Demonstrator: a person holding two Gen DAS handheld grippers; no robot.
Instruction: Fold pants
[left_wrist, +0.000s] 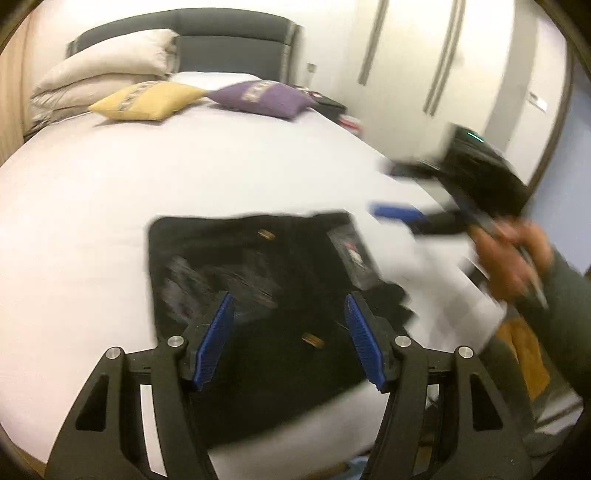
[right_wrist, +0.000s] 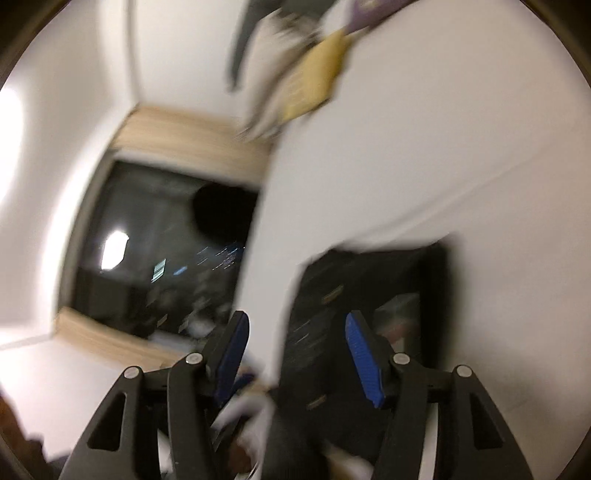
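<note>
**A:** Closest in on the left wrist view: left gripper, jaws standing wide, nothing pinched between the blue pads. Just hanging over the black pants, which sit right past the fingertips at 12 o'clock.

**B:** Already folded?

**A:** Looks like it, judging by shape. A compact dark rectangle on the white bed, near the foot edge. Long side running roughly 9 to 3 across the view, a messier bunched bit sticking out at 3 to 4 o'clock. Two small tan tags showing on the cloth.

**B:** And the other hand?

**A:** Right gripper out at 2 o'clock of the pants, blurred, jaws parted and empty there too, a hand wrapped on its grip. From the right wrist view, right gripper also spread, pants straight ahead and slightly toward 1 o'clock, very smeared.

**B:** So which one for the next tidy-up?

**A:** Probably left, sitting square over the bundle; right better placed for that loose bit. Further back at 11 to 12: yellow cushion, purple cushion, stacked bedding, headboard.
</note>
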